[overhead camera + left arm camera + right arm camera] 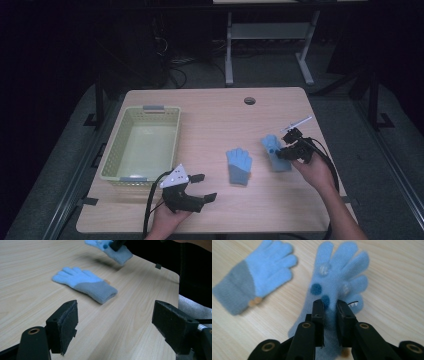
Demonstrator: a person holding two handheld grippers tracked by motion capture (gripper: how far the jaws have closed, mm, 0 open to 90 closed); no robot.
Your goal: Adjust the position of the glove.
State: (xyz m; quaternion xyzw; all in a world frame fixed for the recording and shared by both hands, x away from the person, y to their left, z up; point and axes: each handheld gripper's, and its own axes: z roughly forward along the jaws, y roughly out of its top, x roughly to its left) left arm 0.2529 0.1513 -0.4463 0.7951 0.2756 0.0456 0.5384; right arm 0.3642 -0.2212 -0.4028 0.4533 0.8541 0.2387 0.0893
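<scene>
**Desk:** What does the frame show?

**Me:** My right gripper [329,307] pinched shut on a pale blue knitted glove with dark dots [337,277], clamped around the palm, near the right edge of the light wooden table [215,210]. In the left gripper view it hangs just clear of the wood, fingers drooping.

**Desk:** And the other hand?

**Me:** My left gripper [200,187] waits with jaws spread wide, holding nothing, near the front edge. The matching blue glove with a grey cuff [239,166] lies flat mid-table, apart from both grippers.

**Desk:** Which step is this?

**Me:** The pick-up of the first glove, I judge. The pale green plastic basket [116,172] stands empty at the left; next likely calls for carrying the glove across over its rim before letting go.
</scene>
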